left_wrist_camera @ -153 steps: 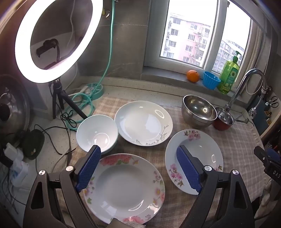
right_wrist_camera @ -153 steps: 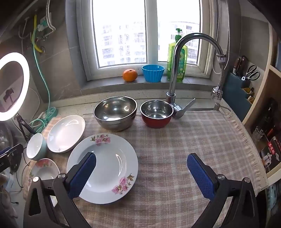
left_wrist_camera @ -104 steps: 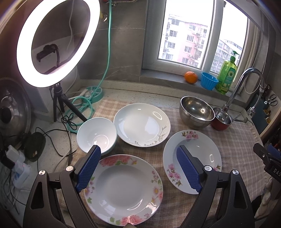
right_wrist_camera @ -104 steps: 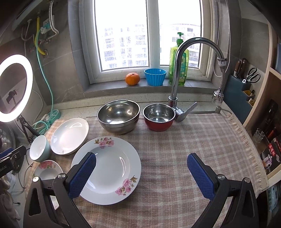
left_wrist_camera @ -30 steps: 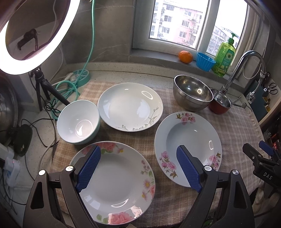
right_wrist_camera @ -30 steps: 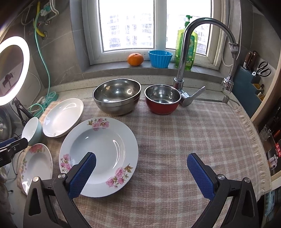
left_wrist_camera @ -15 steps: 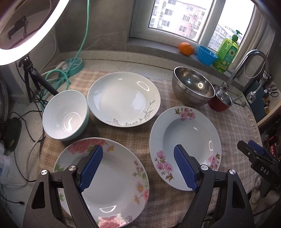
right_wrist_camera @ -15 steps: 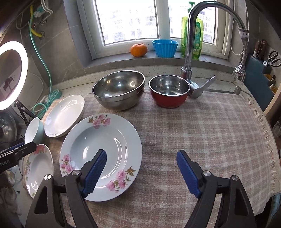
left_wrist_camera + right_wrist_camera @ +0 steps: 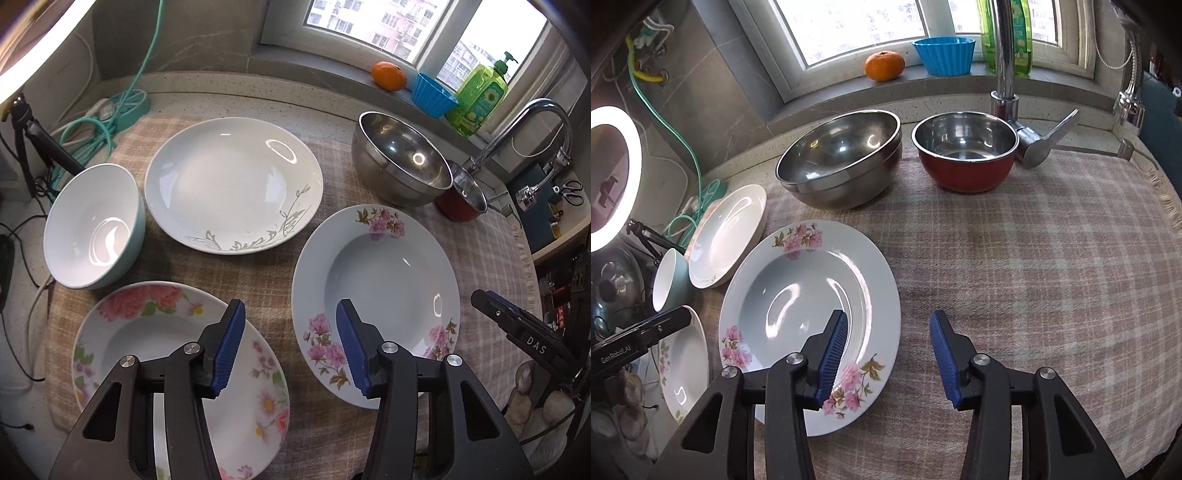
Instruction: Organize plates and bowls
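Plate with pink flowers is lying at ten o'clock under the right gripper, its jaws gaping half-wide and empty, straddling the rim.

On the cloth, four dishes sit toward the left. The near-left plate lies closest, with the cup-shaped bowl just behind it at the cloth's left edge. Right of that bowl, farther back, lies the leaf-patterned plate. The big flowered plate lies right of the near-left plate, apart from it. Behind the big plate stands the steel bowl, and the smaller pot-like bowl stands just right of it, beside the faucet. On the far windowsill rest an orange, a fluted cup and a soap bottle, left to right.
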{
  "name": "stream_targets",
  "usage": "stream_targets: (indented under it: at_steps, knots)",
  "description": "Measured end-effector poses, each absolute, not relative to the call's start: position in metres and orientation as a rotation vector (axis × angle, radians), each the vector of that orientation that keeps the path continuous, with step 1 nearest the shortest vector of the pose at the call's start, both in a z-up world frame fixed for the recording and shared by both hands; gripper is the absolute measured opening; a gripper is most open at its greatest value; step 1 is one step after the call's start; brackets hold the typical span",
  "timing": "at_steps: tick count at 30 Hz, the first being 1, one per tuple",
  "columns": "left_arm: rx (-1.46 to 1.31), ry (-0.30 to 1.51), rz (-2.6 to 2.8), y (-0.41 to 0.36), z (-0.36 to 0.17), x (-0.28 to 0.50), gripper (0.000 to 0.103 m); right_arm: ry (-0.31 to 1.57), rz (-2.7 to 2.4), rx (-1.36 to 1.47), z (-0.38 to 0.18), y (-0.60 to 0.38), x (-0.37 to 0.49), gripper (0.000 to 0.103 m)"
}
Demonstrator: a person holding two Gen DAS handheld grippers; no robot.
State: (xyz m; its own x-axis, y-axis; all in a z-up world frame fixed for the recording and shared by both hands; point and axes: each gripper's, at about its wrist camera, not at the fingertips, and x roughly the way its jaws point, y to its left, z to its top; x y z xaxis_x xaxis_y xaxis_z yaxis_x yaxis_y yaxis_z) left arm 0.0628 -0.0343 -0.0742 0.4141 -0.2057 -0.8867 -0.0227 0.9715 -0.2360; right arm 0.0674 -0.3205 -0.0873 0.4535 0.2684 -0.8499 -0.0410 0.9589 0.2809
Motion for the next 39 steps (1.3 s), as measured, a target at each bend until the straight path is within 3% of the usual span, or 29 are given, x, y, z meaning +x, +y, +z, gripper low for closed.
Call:
stream_targets:
  at_steps: [5,23,28,31,39]
  knots:
    - [-0.311,1.201,-0.145,-0.03,-0.088,0.073,0.042,1.132,0.222,0.305,-0.102,-0.327,0.077,0.036]
    - [-0.333,1.265,-0.161,-0.032,-0.108,0.099,0.041,1.234,0.278,0.427,-0.133,-0.337,0.104,0.031]
    - [-0.337,1.287,-0.177,-0.034,-0.114,0.103,0.03,1.245,0.297,0.448,-0.136,-0.333,0.107,0.03]
    - [-0.339,1.303,-0.189,-0.036,-0.118,0.105,0.02,1.249,0.321,0.455,-0.137,-0.33,0.109,0.022]
    - [-0.297,1.296,-0.187,-0.041,-0.116,0.104,0.02,1.255,0.324,0.434,-0.135,-0.327,0.11,0.021]
